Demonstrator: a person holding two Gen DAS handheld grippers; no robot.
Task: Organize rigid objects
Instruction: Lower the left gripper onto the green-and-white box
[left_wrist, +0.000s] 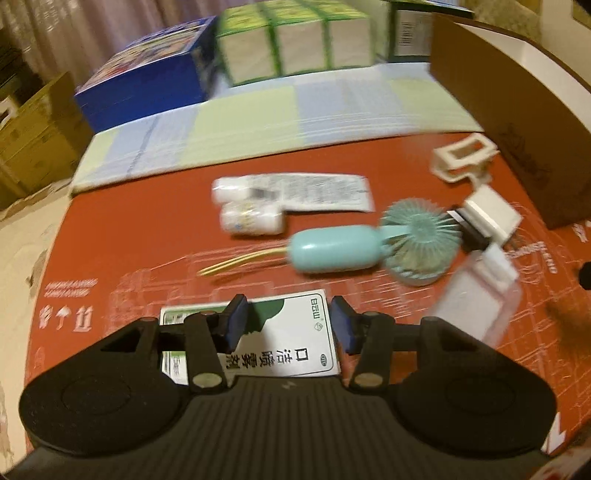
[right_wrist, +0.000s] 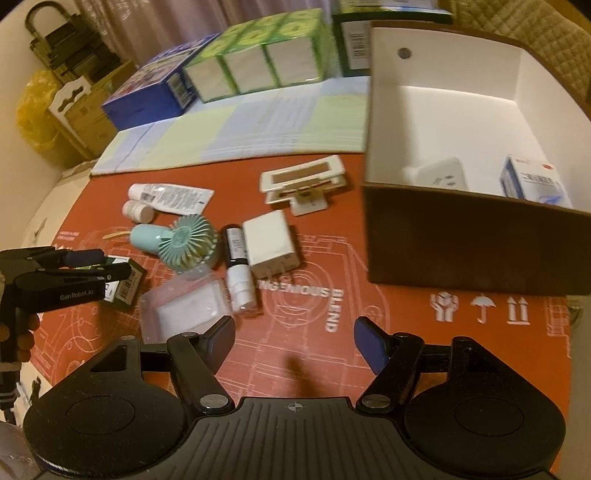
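Note:
My left gripper has its jaws on both sides of a green and white spray box on the red mat; I cannot tell whether they grip it. It also shows in the right wrist view over the same box. My right gripper is open and empty above the mat. A teal hand fan, a small spray bottle, a white charger, a clear plastic case, white tubes and a cream clip holder lie on the mat.
A brown storage box with a white inside stands at the right, holding a white plug and a blue and white carton. Green tissue packs and a blue box line the back. The mat's left edge is near.

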